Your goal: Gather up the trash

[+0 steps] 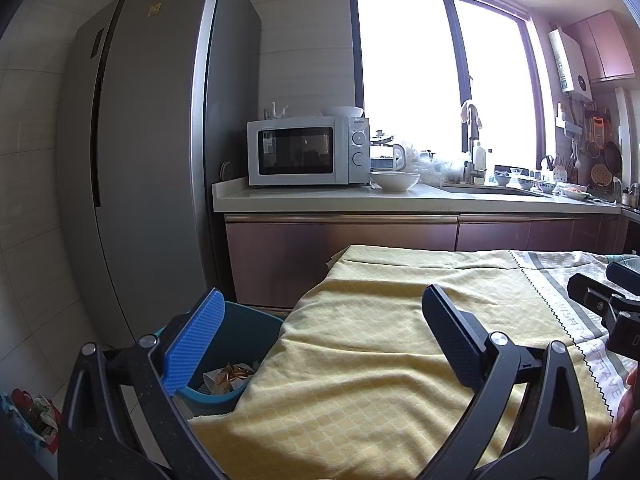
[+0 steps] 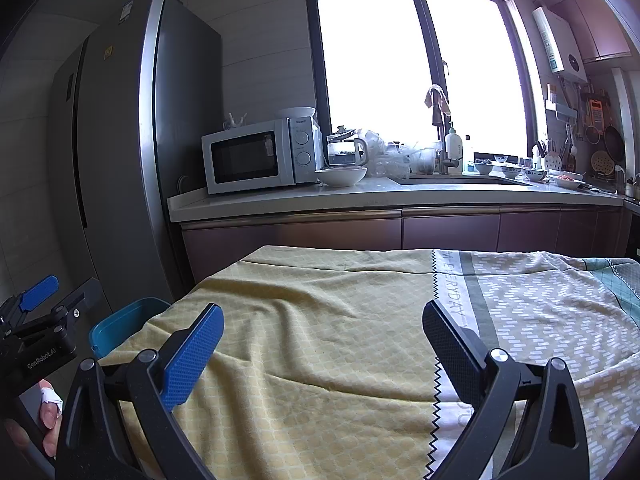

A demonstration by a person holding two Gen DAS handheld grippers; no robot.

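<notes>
Landmark: blue bin (image 1: 236,364), on the floor against the left edge of the table (image 1: 400,360).

Left of the bin: grey refrigerator (image 1: 152,160) stands tall on the tiled floor. A crumpled red-and-green bag (image 1: 36,412) lies on the floor, well to the bin's left.

In the bin: trash (image 1: 230,376), crumpled paper and a golden-brown wrapper, sits at the bottom. Right wrist view shows only the bin's rim (image 2: 120,320).

Above the bin's right rim: left gripper (image 1: 320,312), fingers spread wide, nothing between them. Blue pad (image 1: 196,344) overlaps the bin in view; black finger (image 1: 452,336) hangs over the yellow cloth (image 1: 380,340) that covers the table.

Right of the bin, over the cloth: right gripper (image 2: 324,340), fingers likewise spread wide and empty.

Behind the bin, beyond the table: kitchen counter with white microwave (image 1: 308,152), white bowl (image 1: 394,181), then sink (image 1: 496,190) under the bright window.
</notes>
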